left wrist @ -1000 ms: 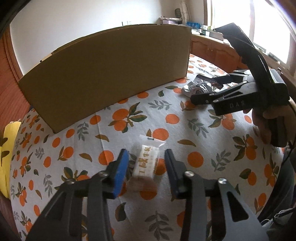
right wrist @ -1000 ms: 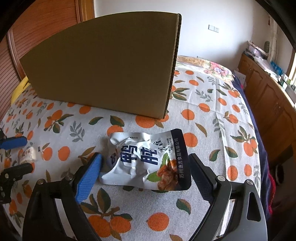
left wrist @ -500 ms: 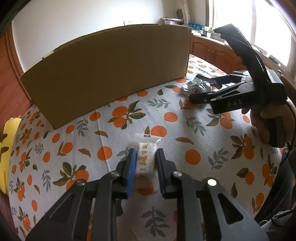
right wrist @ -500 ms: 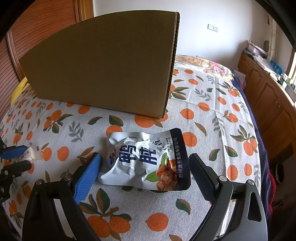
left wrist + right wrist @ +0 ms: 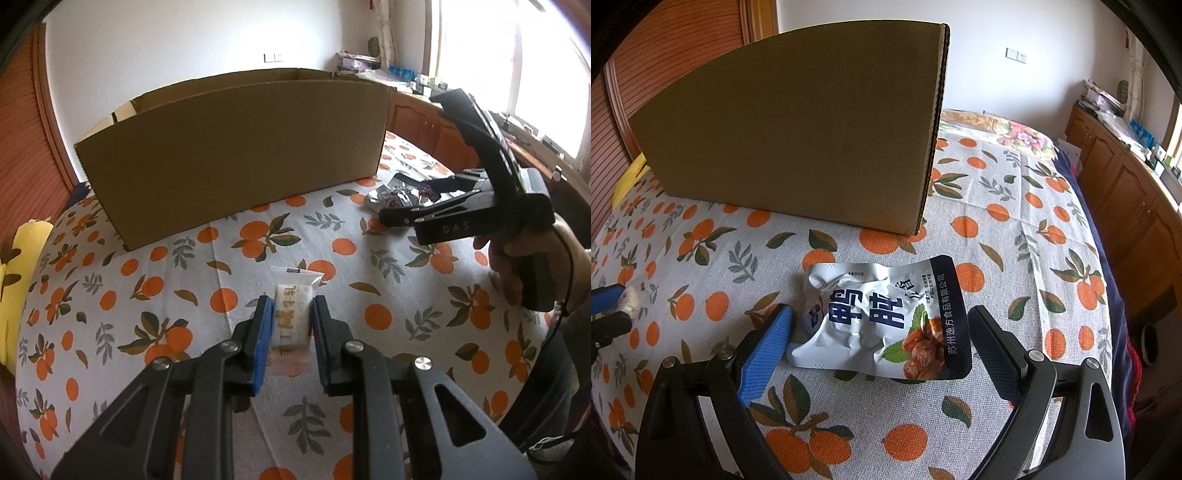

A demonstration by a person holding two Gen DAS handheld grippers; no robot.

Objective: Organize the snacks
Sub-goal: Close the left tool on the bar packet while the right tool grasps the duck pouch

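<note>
My left gripper (image 5: 291, 314) is shut on a small white candy packet (image 5: 291, 317) with orange lettering, held just above the orange-print cloth. At the far left of the right wrist view the same gripper (image 5: 609, 308) shows with the packet (image 5: 631, 301) at its tips. A silver snack pouch (image 5: 882, 319) with dark blue characters lies flat on the cloth. My right gripper (image 5: 881, 325) is open, its jaws wide on either side of the pouch and not touching it. An open cardboard box (image 5: 236, 155) stands behind both snacks.
The orange-print cloth (image 5: 110, 295) covers the surface. A yellow cushion (image 5: 22, 258) lies at the left edge. Wooden cabinets (image 5: 1126, 184) run along the right, under a window. A person's hand (image 5: 517, 266) holds the right gripper's handle.
The left jaws closed on the candy packet and lifted it slightly, with more of the box now in view. The right gripper and the silver pouch stayed where they were.
</note>
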